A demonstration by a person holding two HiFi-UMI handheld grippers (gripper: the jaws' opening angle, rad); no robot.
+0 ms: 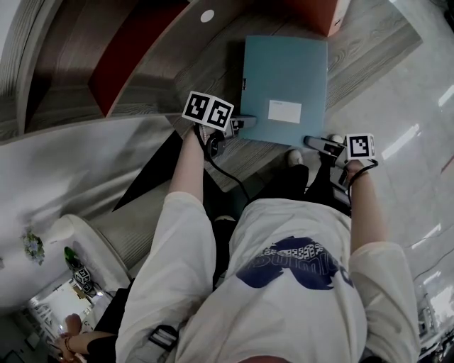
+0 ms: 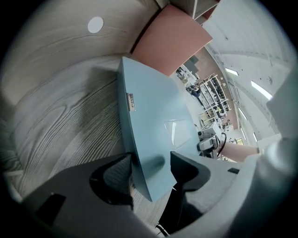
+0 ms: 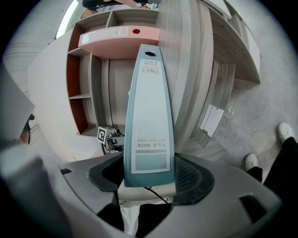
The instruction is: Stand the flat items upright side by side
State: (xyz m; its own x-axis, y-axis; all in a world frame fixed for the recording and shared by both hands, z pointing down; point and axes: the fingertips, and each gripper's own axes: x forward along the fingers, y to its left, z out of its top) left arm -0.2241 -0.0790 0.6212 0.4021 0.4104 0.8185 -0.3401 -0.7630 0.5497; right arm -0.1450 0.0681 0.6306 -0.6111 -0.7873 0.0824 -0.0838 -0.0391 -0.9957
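A blue file box (image 1: 284, 78) lies flat on the wooden desk (image 1: 213, 57). A salmon file box (image 1: 319, 14) lies beyond it at the far edge. My left gripper (image 1: 241, 126) points down at the blue box's near left corner. In the left gripper view that corner (image 2: 153, 153) sits between the jaws of the left gripper (image 2: 149, 174), which stand wide with a small gap on the face side. My right gripper (image 1: 316, 144) is held level at the near right corner. In the right gripper view, the right gripper (image 3: 149, 174) is shut across the labelled spine (image 3: 148, 139).
A white round cap (image 1: 207, 15) is set in the desk behind the box. Open shelf compartments with a red side panel (image 3: 74, 93) stand past the desk. The person's shoe (image 1: 294, 157) rests on the pale tiled floor (image 1: 404, 106). A white sheet (image 3: 212, 120) lies on the floor.
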